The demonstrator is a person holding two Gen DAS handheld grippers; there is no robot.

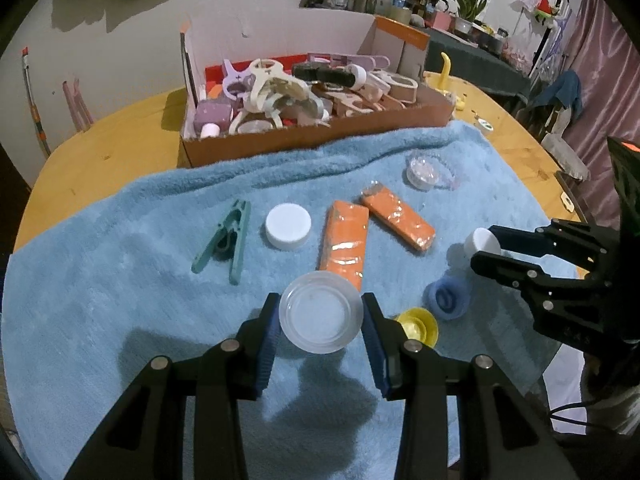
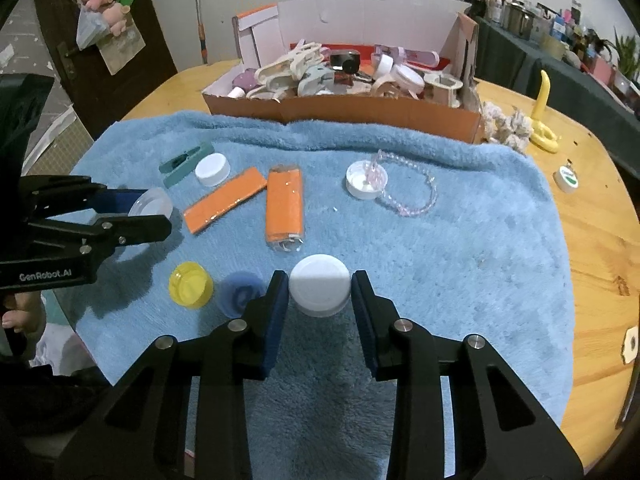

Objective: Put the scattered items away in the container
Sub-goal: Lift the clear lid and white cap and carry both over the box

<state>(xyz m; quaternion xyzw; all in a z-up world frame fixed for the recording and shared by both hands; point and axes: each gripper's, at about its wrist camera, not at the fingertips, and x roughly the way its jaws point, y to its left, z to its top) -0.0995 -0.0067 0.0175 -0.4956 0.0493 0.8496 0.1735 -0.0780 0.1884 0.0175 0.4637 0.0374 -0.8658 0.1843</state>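
Note:
My left gripper [image 1: 321,305] is shut on a clear round lid [image 1: 321,314], held just above the blue towel [image 1: 100,300]. My right gripper [image 2: 320,280] is shut on a white cap [image 2: 319,290], with the pads against its sides. Each gripper also shows in the other's view: the right gripper [image 1: 485,246] at the right edge, the left gripper [image 2: 154,210] at the left. On the towel lie two orange packs [image 1: 344,240] [image 1: 398,218], another white cap [image 1: 288,226], a green clip [image 1: 224,236], a yellow cap [image 1: 418,326] and a blue cap [image 1: 446,298]. The cardboard box [image 1: 312,140] behind is full of items.
A white lid [image 2: 366,180] with a pink bead bracelet [image 2: 416,200] lies at the towel's far right. On the wooden table [image 2: 600,240] are a cream scrunchie [image 2: 506,126], a yellow figure [image 2: 544,120] and a small white disc [image 2: 567,178]. A person's hand [image 2: 16,312] shows at left.

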